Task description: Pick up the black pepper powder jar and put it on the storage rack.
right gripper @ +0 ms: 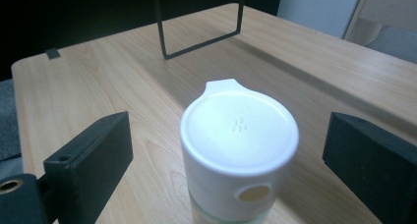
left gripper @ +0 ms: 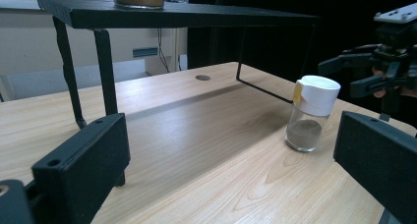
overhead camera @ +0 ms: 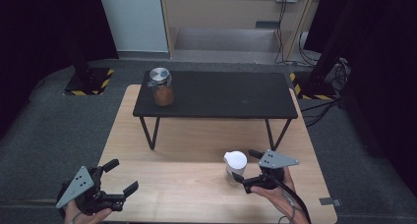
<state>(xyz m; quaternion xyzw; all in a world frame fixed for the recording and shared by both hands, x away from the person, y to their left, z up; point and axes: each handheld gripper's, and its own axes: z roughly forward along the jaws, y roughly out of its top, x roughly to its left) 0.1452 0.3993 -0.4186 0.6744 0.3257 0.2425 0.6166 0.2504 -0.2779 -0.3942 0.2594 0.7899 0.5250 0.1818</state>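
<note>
Nearest, at the bottom left of the high view, left gripper (overhead camera: 119,178) held low over the light wooden table (overhead camera: 196,194), jaws spread wide and released, nothing between them; in the left gripper view the same two black jaws standing far apart over bare wood

Further right along the near edge, right gripper (overhead camera: 243,166) in a hand (overhead camera: 275,194), grey three-cornered plate on top, cable trailing back toward the person; jaws released, set wide on either side of the small clear glass shaker jar with a white plastic cap (overhead camera: 235,167), pads not pressing on it; in the right gripper view jar (right gripper: 239,150) upright between the two jaws with clear gaps to both, cap showing tiny sprinkle holes, a flip tab at the far rim and a round yellowish spot on its side

From the left gripper view, jar (left gripper: 311,113) standing on the table toward its right side, grey powder low in the glass, right gripper (left gripper: 361,74) just behind it

Beyond, black low stand with thin metal legs (overhead camera: 216,97) resting across the far half of the table; on its left end, well apart from the shaker, glass jar with a silver lid and brown contents (overhead camera: 161,86)

Farthest, grey carpet (overhead camera: 59,130), a pale wall and cables
</note>
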